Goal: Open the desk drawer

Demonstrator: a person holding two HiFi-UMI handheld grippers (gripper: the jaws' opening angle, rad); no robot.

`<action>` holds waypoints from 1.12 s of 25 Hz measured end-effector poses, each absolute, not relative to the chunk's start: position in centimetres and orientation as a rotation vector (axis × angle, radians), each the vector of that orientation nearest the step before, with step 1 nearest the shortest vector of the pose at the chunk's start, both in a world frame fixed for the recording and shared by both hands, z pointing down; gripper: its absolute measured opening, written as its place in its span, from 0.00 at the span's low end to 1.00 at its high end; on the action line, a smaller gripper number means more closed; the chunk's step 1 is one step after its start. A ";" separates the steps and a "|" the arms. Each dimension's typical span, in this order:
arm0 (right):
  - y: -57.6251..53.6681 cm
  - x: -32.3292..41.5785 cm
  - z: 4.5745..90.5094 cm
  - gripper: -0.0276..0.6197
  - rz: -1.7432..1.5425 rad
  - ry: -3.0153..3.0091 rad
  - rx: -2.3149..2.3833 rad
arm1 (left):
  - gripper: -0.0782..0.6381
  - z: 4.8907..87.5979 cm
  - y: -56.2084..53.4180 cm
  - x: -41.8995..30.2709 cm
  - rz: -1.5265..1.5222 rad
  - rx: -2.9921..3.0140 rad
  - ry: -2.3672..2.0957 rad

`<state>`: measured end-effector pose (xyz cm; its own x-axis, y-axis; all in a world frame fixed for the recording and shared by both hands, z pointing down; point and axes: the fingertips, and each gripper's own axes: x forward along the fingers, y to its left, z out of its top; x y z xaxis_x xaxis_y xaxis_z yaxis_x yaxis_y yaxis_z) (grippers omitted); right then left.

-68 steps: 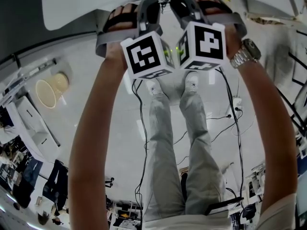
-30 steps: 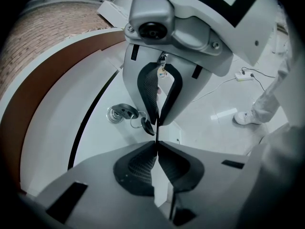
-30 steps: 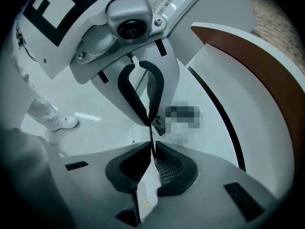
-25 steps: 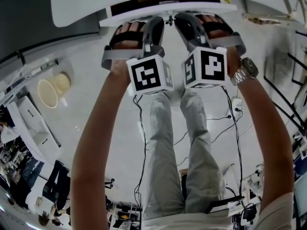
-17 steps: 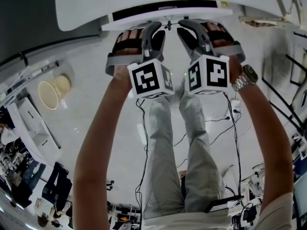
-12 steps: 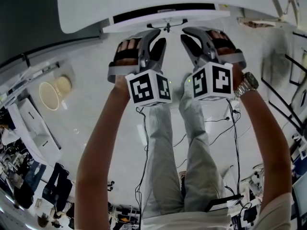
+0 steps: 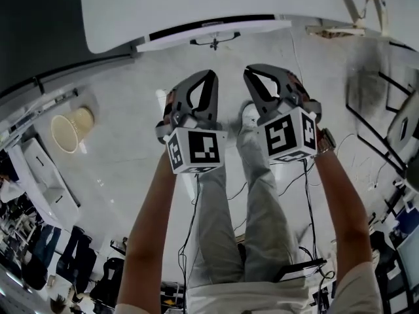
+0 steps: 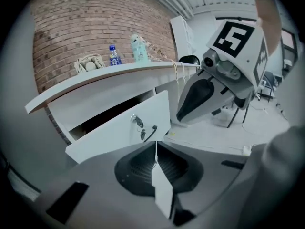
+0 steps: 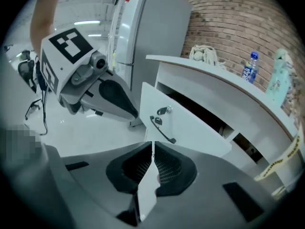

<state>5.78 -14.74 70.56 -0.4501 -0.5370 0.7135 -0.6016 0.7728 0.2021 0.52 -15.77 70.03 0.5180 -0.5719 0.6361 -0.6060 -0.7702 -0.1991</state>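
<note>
The white desk drawer stands pulled out under the desktop, a dark gap behind its front. Its dark handle and a small lock sit on the front panel; the handle lies just beyond my tips. My left gripper and right gripper hover side by side, apart from the drawer and short of the handle. Both sets of jaws are closing, pads meeting, nothing between them. Each gripper view shows the other gripper: the right one, the left one.
On the desktop stand a blue-capped bottle, a coil of rope and a pale green pack. A beige bin sits on the floor at the left. Cables run beside the person's legs. A brick wall backs the desk.
The drawer front came out from under the desktop. Both grippers then let go of the handle area, drew back toward the person and rolled, and now hang away from the drawer.
</note>
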 end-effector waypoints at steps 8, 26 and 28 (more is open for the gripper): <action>-14.2 6.8 64.4 0.08 0.254 -2.259 1.042 | 0.12 64.0 -15.6 0.6 0.803 2.652 -1.157; -13.8 4.1 42.2 0.08 0.291 -2.612 1.098 | 0.12 40.8 -14.2 -5.0 0.303 2.650 -1.413; -14.2 4.6 39.0 0.08 0.232 -2.634 1.143 | 0.12 38.7 -14.5 -5.5 0.288 2.659 -1.429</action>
